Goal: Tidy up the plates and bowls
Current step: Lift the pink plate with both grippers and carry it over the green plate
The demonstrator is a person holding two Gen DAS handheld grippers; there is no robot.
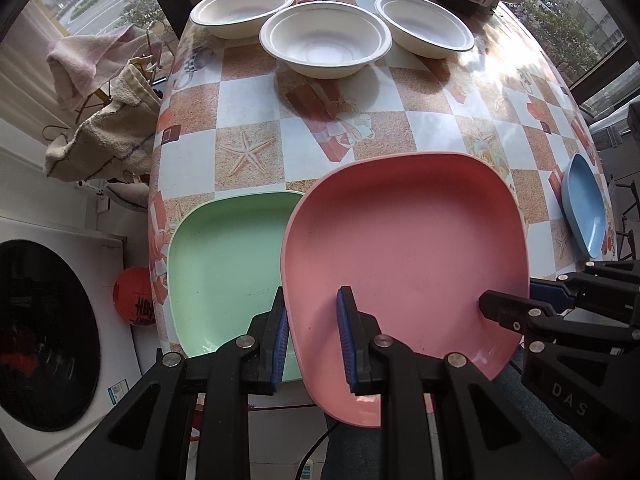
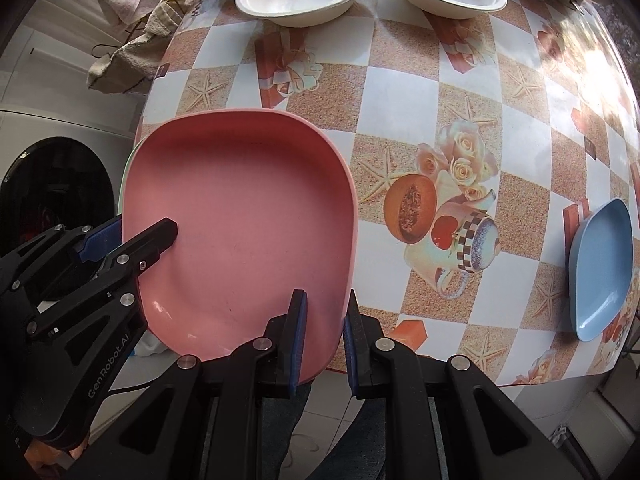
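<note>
The pink plate (image 1: 404,256) is gripped at its left rim by the left gripper (image 1: 312,340) and at its right rim by the right gripper (image 2: 323,340), jaws narrow, overlapping the green plate (image 1: 228,264) at the tabletop (image 2: 460,80) edge.

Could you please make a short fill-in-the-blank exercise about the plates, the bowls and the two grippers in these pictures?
1. Both grippers, the left gripper and the right gripper, straddle the rim of the square ____ plastic plate.
2. The number of round white paper bowls at the table's far side is ____.
3. The pink plate partly covers the square ____ plastic plate.
4. The blue plastic plate lies untouched near the table's ____ edge.

Missing words: pink; three; green; right
</note>
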